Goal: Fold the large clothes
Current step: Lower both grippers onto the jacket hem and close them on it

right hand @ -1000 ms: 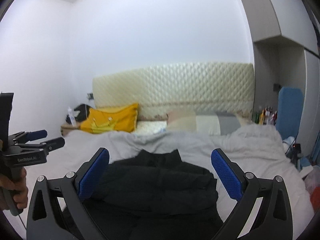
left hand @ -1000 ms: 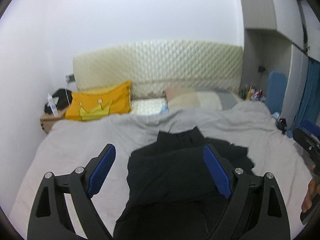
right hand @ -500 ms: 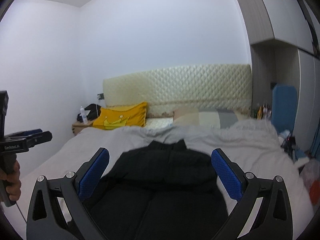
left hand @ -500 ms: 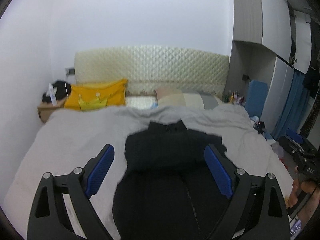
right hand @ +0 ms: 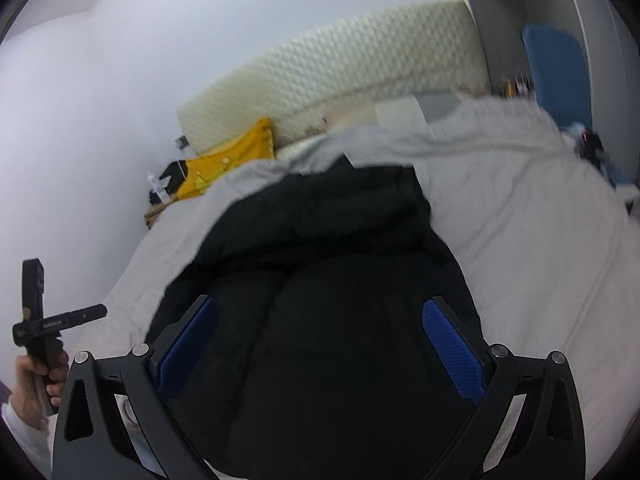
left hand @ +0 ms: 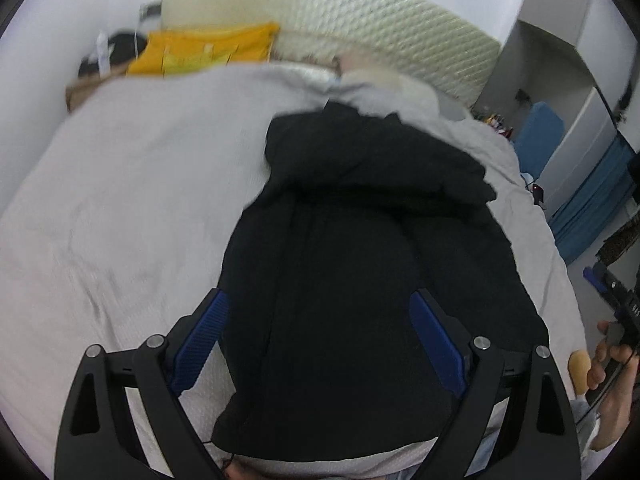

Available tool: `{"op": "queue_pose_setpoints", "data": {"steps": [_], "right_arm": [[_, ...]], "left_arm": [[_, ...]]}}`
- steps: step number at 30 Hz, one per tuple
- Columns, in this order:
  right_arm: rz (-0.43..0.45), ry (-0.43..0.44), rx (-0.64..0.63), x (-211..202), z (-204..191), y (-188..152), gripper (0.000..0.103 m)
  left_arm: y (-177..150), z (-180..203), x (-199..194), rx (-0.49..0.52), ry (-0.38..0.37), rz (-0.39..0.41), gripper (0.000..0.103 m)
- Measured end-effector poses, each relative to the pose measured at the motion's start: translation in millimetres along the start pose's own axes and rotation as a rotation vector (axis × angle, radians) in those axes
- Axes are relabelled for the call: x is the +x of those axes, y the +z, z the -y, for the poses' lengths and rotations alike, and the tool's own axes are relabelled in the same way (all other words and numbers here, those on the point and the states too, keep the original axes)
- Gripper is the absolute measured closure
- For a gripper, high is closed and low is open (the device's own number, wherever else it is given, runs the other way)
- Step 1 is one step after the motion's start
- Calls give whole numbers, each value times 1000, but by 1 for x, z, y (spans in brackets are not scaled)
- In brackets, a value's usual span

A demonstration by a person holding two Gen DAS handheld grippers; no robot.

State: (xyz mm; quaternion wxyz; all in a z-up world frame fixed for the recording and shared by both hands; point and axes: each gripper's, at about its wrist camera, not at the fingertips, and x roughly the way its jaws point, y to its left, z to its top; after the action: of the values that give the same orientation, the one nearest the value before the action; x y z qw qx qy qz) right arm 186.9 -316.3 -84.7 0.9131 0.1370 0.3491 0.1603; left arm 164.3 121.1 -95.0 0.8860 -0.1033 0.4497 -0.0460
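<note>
A large black padded jacket [left hand: 360, 264] lies on a grey bedspread [left hand: 132, 192], collar toward the headboard, sleeves folded in across the chest. It also shows in the right wrist view [right hand: 320, 300]. My left gripper [left hand: 320, 344] is open and empty, held above the jacket's lower half. My right gripper [right hand: 320, 344] is open and empty, also above the lower half. The left gripper shows at the left edge of the right wrist view [right hand: 36, 320], and the right gripper at the right edge of the left wrist view [left hand: 616, 304].
A yellow pillow [left hand: 204, 52] and a pale pillow [left hand: 384, 80] lie by the quilted cream headboard [left hand: 360, 16]. A bedside table with a bottle [left hand: 104, 48] stands at the far left. A blue chair [left hand: 540, 132] and blue curtain [left hand: 592, 208] are on the right.
Both grippers have tilted down and moved in over the jacket, which now fills more of each view. Both stay open and empty. The jacket has not moved.
</note>
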Motion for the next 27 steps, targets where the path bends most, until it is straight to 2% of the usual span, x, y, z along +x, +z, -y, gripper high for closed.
{"op": "queue_pose_setpoints", "data": {"steps": [7, 10, 13, 16, 18, 24, 27], "right_arm": [[-138, -12, 43, 34, 47, -18, 1], [-198, -50, 98, 47, 71, -27, 1], [-288, -84, 170, 64, 98, -38, 1], [-343, -96, 254, 71, 117, -49, 1], [-370, -82, 332, 75, 132, -57, 1], [-411, -67, 497, 76, 165, -77, 1], [-431, 13, 572, 80, 172, -88, 6]], "left_arm": [[-15, -34, 42, -102, -41, -128, 9], [-19, -51, 55, -158, -31, -154, 8], [-21, -64, 69, -231, -60, -207, 6], [-25, -75, 79, -291, -31, -241, 3], [-29, -82, 85, -330, -36, -279, 2], [-40, -93, 107, -447, -131, -379, 2], [-43, -93, 117, -480, -169, -426, 4]]}}
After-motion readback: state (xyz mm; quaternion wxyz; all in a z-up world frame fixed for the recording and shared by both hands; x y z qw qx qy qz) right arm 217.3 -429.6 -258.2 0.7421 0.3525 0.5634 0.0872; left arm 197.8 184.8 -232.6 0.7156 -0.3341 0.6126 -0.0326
